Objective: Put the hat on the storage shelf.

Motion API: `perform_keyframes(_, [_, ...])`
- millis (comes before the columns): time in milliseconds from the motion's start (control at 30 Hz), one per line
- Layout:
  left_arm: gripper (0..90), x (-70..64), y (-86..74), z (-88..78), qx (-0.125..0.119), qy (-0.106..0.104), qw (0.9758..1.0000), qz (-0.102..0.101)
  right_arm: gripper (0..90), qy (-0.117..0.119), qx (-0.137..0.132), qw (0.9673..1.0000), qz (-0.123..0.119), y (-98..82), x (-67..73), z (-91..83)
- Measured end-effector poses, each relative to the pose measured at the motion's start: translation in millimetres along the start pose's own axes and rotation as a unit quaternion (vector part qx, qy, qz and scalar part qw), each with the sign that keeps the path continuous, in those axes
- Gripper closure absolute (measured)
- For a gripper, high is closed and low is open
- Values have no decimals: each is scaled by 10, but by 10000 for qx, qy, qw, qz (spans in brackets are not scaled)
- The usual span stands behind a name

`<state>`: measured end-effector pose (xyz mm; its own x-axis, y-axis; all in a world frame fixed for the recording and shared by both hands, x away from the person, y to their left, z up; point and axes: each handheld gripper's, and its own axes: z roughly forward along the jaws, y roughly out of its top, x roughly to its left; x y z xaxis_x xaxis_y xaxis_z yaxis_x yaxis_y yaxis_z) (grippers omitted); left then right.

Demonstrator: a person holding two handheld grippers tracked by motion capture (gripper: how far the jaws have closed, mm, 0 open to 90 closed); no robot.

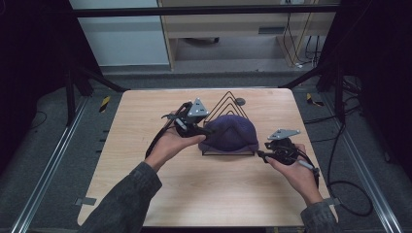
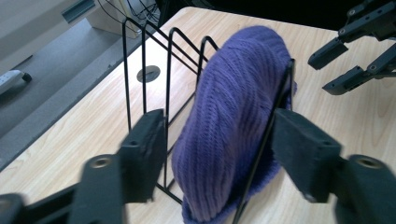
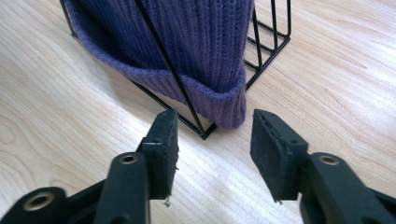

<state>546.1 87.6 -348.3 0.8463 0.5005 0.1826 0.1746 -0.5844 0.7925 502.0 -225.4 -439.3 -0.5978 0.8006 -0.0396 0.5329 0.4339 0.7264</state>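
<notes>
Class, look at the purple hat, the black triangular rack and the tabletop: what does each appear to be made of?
The purple ribbed beanie looks like knitted wool or acrylic yarn; rib rows show. The black triangular rack appears to be thin metal wire, painted or coated black. The pale table looks like wood or wood-grain laminate with a smooth finish; grain lines show.

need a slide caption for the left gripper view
Left tool open around a purple knit beanie slotted in a black wire rack, right tool open beyond.

Your high view looks forward and down over the whole table [image 1: 194, 204]. Your left gripper's [image 2: 219, 154] camera sits close against the purple hat [image 2: 233, 116] in the wire rack [image 2: 144, 60]; your right gripper's [image 3: 212, 149] faces that rack's corner nearby.
</notes>
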Motion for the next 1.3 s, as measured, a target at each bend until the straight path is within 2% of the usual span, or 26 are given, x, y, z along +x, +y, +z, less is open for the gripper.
perform_keyframes(200, [192, -73, -35, -29, 106, -24, 9999, -39, 430, 0, -56, 10000, 23, -39, 63, -57])
perform_keyframes(400, [133, -141, -63, -66, 201, -66, 9996, -166, 361, -83, -166, 9998, 100, -29, 107, -106])
perform_keyframes(600, [104, -201, -84, -121, 247, -79, 9994, -230, 262, -166, -330, 9992, 153, 8, 167, -159])
perform_keyframes(767, [90, -245, -102, -162, 271, -83, 9994, -201, 198, -215, -439, 9986, 182, 49, 225, -188])
perform_keyframes(967, [75, -310, -169, -260, 243, -94, 9992, -314, 89, -317, -643, 9973, 184, 126, 353, -242])
perform_keyframes(1100, [67, -344, -205, -329, 275, -114, 9991, -286, 70, -265, -736, 9968, 173, 159, 445, -283])
perform_keyframes(1300, [61, -393, -276, -436, 342, -97, 9990, -267, 62, -115, -795, 9968, 23, 197, 575, -325])
